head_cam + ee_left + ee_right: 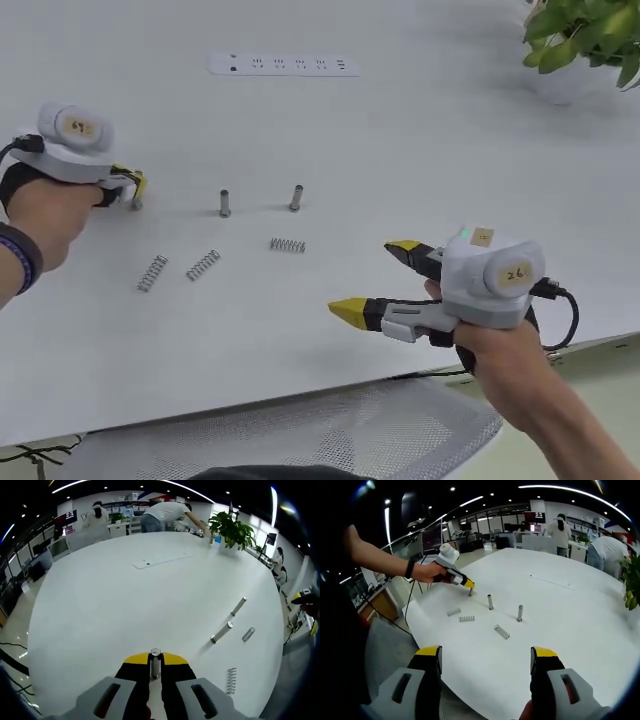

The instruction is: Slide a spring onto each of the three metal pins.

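Three springs (203,265) lie flat on the table (400,130), and none is on a pin yet. Two slant, and the third spring (287,245) lies about crosswise. Just behind them the pins (224,203) stand upright in a row, long axis vertical. The left gripper (132,190) is closed narrow around the left pin (155,662), I judge to steady it. The right gripper (372,278) hovers wide open and holds nothing. Next it must take one spring, turn it upright and lower it over a pin top.
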